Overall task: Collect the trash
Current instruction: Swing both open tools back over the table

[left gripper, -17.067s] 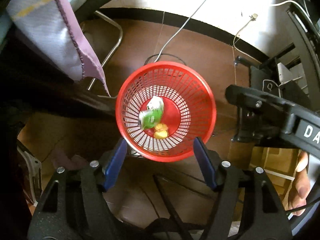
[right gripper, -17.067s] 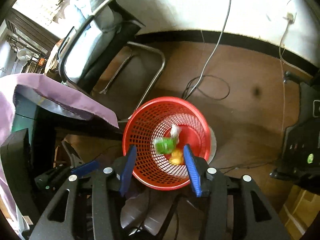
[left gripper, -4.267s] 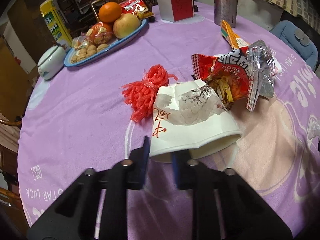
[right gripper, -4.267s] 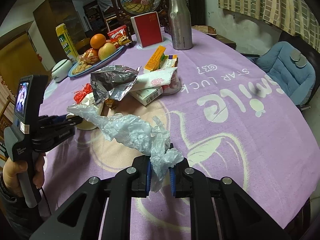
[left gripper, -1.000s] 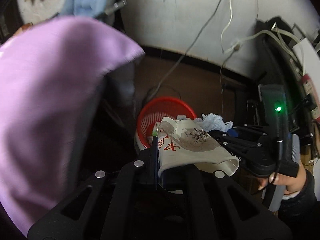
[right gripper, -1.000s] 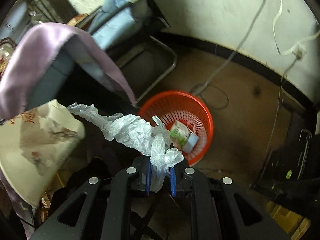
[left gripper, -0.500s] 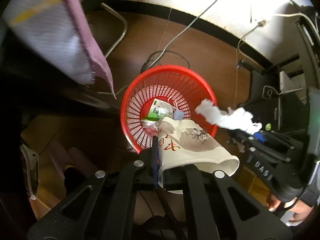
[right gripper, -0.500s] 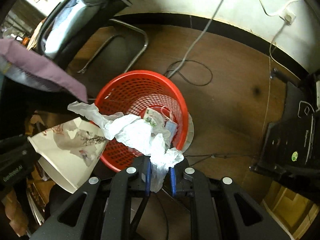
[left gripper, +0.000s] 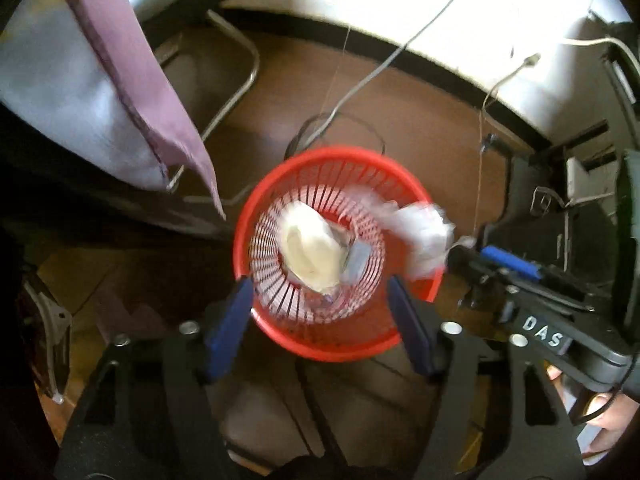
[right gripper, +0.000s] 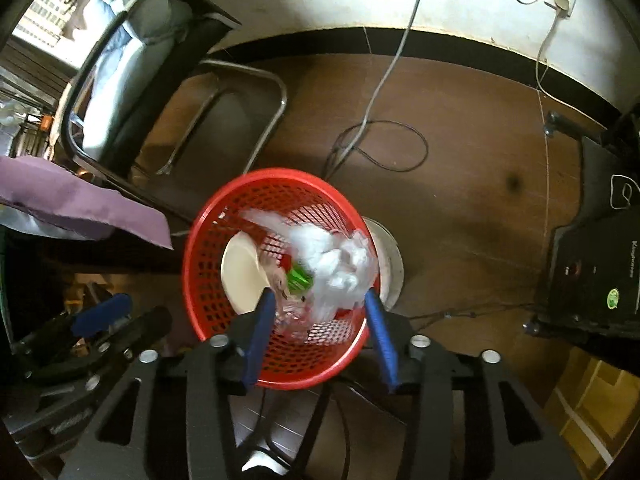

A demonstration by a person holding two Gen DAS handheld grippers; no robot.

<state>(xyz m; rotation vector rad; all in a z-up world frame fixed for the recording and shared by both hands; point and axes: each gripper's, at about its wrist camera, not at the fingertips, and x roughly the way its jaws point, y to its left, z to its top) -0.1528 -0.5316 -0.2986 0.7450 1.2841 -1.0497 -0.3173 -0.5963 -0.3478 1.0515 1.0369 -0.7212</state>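
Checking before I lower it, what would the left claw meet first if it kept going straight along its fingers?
Probably the crushed white paper cup lying inside the round red plastic mesh basket. The left claw, its jaws opening and empty, points down into it; depth is unclear.

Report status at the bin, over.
Left gripper and right gripper both opening, nothing pinched. Paper cup in red basket; plastic bag dropping in. Nothing in the way.
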